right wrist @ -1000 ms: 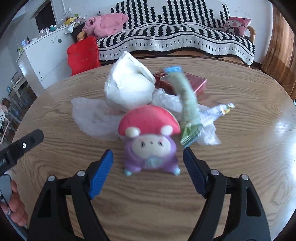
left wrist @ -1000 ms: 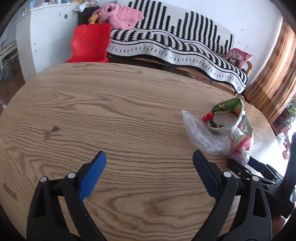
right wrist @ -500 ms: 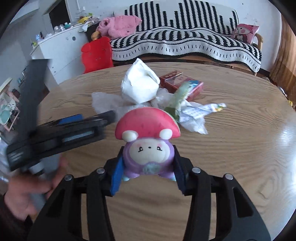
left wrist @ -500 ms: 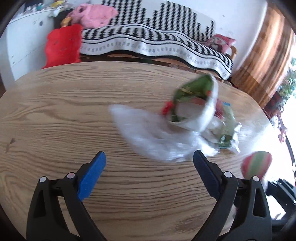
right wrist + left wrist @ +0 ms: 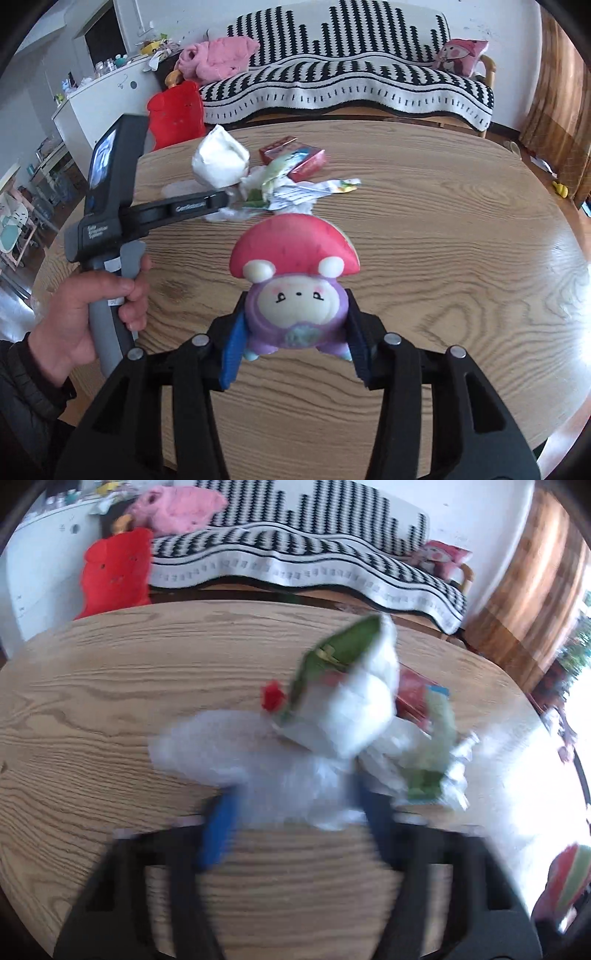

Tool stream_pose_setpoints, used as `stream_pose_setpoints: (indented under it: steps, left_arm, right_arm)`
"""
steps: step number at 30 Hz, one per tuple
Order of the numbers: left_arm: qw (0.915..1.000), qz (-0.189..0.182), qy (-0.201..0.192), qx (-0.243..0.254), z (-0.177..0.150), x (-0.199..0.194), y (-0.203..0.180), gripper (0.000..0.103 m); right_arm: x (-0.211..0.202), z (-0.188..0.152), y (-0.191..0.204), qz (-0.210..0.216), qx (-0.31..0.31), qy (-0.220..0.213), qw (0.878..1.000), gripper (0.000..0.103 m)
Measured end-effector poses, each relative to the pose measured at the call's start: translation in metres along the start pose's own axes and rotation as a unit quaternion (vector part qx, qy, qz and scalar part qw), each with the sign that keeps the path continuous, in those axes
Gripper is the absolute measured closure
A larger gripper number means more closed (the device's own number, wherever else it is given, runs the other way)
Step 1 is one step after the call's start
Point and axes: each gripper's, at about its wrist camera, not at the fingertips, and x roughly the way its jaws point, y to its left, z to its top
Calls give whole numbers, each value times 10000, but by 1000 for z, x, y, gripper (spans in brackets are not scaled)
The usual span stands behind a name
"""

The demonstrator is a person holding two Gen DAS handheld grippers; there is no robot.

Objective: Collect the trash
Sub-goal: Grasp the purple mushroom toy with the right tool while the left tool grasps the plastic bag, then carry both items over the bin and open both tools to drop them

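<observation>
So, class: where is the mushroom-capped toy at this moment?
In the right wrist view, the mushroom-capped toy sits clamped in the right gripper, above the wooden table, nearer the camera than the trash pile.

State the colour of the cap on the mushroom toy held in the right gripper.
Red-pink, over a purple body: the mushroom toy shows best in the right wrist view.

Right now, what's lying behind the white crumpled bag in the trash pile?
Behind the white crumpled bag a red box lies flat on the table, partly covered by a green wrapper. The bag hides whatever sits directly against its far side.
</observation>
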Motion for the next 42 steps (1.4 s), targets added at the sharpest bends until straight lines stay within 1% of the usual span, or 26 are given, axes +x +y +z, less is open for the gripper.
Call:
stream_pose_setpoints:
  steps: [1, 3, 6, 7, 10, 13, 16, 19, 22, 25, 30, 31, 34, 35, 36, 37, 39, 42]
  left_arm:
    - [10000, -22, 39, 85, -1, -5, -3, 76]
    - [9995, 152, -4, 266, -3, -20, -6, 77]
    - [9986, 160, -14, 504, -10, -51, -9, 78]
    - [9981, 125, -69, 594, -15, -67, -10, 78]
    - [9980, -29, -162, 616, -27, -99, -13, 78]
    - [9976, -226, -246, 608, -32, -116, -24, 78]
    - [9957, -545, -322, 682, -38, -124, -54, 78]
    - [9923, -830, -249, 882, -46, -122, -90, 78]
    - [9863, -1124, -198, 1193, -57, -120, -141, 78]
    - [9758, -1483, -200, 1597, -74, -123, -198, 78]
    - [9510, -2060, -69, 2304, -113, -124, -291, 78]
    - [9443, -2175, -21, 2468, -126, -124, -311, 78]
    - [9274, -2381, 44, 2885, -156, -123, -354, 78]
    - [9186, -2481, 101, 3075, -169, -122, -373, 78]
    - [9121, -2558, 157, 3199, -179, -120, -386, 78]
    - [9030, -2652, 216, 3374, -194, -118, -403, 78]
    - [8904, -2736, 318, 3623, -213, -110, -422, 78]
    - [8754, -2790, 552, 3909, -240, -92, -445, 78]
  right_arm:
    - [-3, -1, -2, -11, 5, -14, 10000, 55]
    - [-10, -4, -5, -11, 31, -34, 10000, 55]
    - [-21, -6, -7, -6, 66, -82, 9999, 55]
    - [-25, -7, -7, -17, 68, -108, 9999, 55]
    - [-39, -12, -11, -73, 92, -178, 9998, 55]
    - [-53, -20, -20, -191, 144, -221, 9995, 55]
    - [-70, -31, -45, -387, 316, -254, 9984, 55]
    - [-89, -45, -82, -625, 628, -306, 9956, 55]
    - [-115, -67, -134, -979, 1051, -374, 9889, 55]
    - [-137, -91, -183, -1334, 1428, -421, 9798, 55]
    - [-164, -138, -251, -1798, 2013, -359, 9622, 55]
    - [-168, -146, -262, -1861, 2105, -331, 9592, 55]
    - [-180, -175, -296, -2058, 2408, -241, 9482, 55]
    - [-185, -187, -307, -2133, 2525, -220, 9435, 55]
    - [-189, -195, -314, -2173, 2607, -210, 9404, 55]
    - [-193, -203, -323, -2189, 2696, -197, 9376, 55]
    - [-201, -218, -335, -2231, 2830, -181, 9326, 55]
    - [-209, -235, -346, -2238, 2977, -161, 9279, 55]
